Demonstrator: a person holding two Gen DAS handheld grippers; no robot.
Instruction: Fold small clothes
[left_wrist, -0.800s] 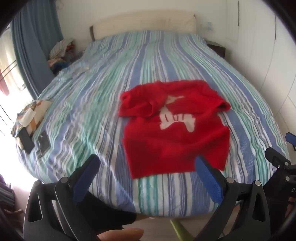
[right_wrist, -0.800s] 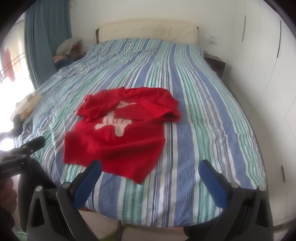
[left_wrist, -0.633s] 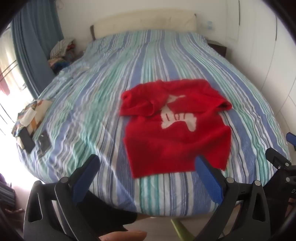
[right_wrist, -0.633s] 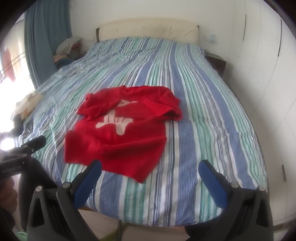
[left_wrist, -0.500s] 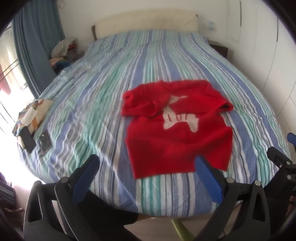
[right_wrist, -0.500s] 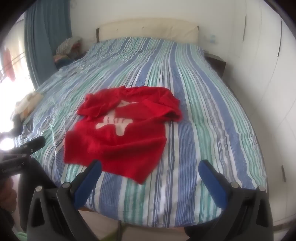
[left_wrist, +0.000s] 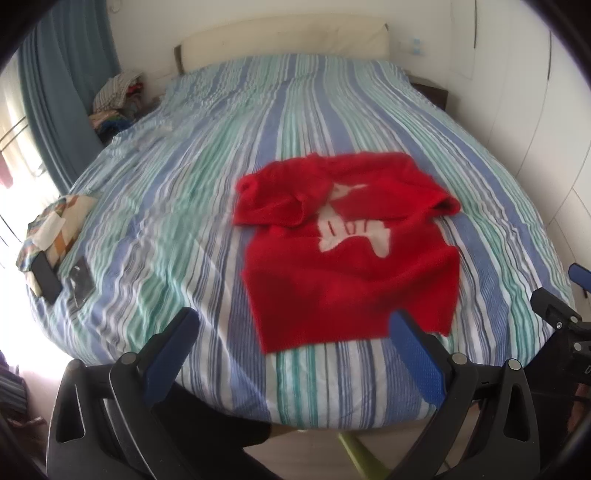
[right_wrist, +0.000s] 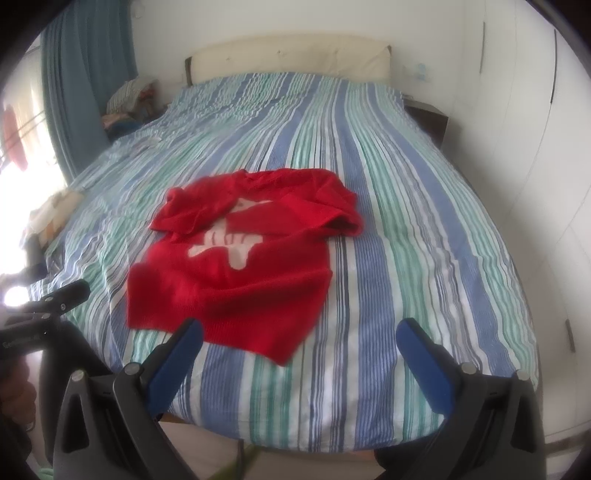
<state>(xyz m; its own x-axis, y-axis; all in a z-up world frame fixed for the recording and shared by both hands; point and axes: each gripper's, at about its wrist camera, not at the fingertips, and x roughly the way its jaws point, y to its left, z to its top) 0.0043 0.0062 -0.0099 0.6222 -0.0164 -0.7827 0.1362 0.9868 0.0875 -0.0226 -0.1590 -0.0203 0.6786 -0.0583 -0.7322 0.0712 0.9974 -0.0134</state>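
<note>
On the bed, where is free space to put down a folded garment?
Free: the striped bedspread between the red sweater and the bed's wall-side edge, and the wide stretch from the sweater up to the headboard. Crowded: the window-side near corner, where a patterned cloth and dark flat items lie.

You have one red sweater (left_wrist: 343, 254) lying on one striped bed (left_wrist: 207, 206). You hold two grippers, one left gripper (left_wrist: 295, 339) and one right gripper (right_wrist: 299, 345), each with two blue-padded fingers. One blue curtain (left_wrist: 62, 74), one cream headboard (left_wrist: 288, 40) and two dark flat items (left_wrist: 62, 278) complete the count.
</note>
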